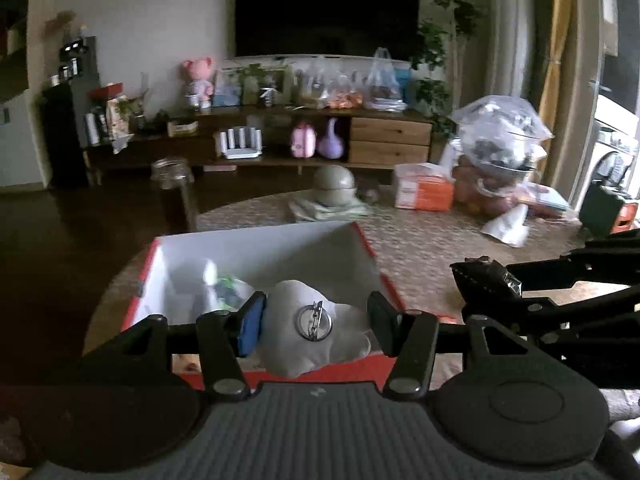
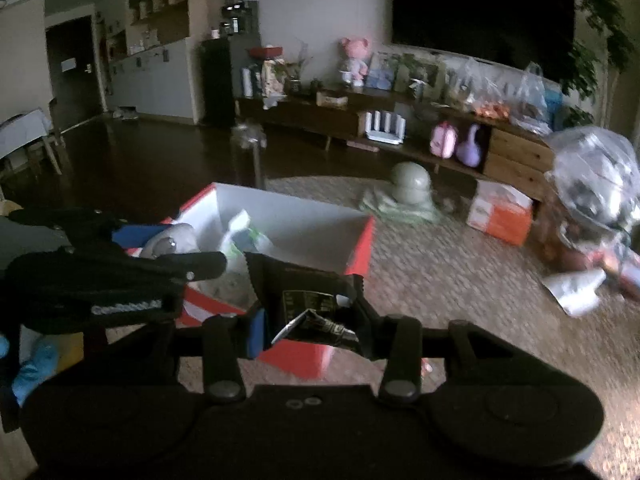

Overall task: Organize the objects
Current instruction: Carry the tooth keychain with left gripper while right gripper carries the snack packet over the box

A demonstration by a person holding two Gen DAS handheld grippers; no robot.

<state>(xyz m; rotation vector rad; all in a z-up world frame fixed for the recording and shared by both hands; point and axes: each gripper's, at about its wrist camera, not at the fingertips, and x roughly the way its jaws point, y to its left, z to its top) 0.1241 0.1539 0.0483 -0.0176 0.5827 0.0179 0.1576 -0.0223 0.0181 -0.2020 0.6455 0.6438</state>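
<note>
Over the red box (image 2: 356, 256), right tongs (image 2: 308, 332) clamp a black packet (image 2: 308, 300).

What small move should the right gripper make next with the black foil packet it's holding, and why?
Probably carry the black foil packet forward and a little left over the red box with the white inside, then open. The right gripper is shut on the packet near the box's near corner, not yet above the interior. The left gripper hangs open over the grey cloth bundle with a round metal pin, so aim for the free right part.
</note>
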